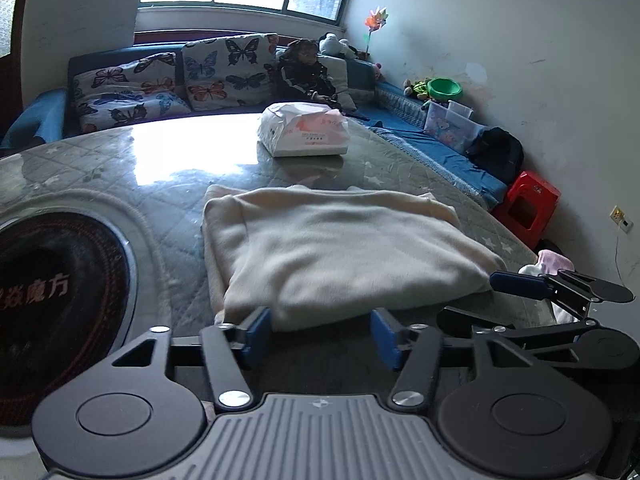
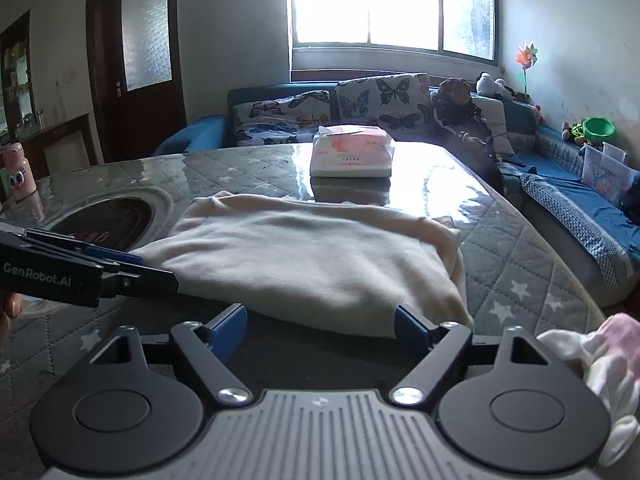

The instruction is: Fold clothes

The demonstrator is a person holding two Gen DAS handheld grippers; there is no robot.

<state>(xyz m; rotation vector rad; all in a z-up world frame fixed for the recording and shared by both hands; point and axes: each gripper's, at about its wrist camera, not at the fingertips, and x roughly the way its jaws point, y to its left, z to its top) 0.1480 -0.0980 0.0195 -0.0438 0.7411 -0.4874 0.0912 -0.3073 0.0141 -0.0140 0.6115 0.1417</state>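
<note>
A cream garment [image 1: 340,248] lies folded into a thick rectangle on the glass-topped table [image 1: 120,168]. My left gripper [image 1: 322,330] stands open at its near edge, and the hem reaches in between the blue pads [image 1: 258,332] without being pinched. In the right wrist view the same garment [image 2: 312,256] lies just beyond my right gripper [image 2: 320,322], which is open wide at the near right corner. Each gripper shows in the other's view: the right gripper [image 1: 492,300] beside the garment's right corner, the left gripper [image 2: 148,270] at its left edge.
A white and pink tissue pack [image 1: 304,132] sits on the table behind the garment. A round dark hob [image 1: 60,300] is set into the table at the left. A person [image 1: 308,76] sits on the blue sofa. A red stool [image 1: 528,200] stands at the right, and pink-white cloth [image 2: 600,368] lies at the table's near right.
</note>
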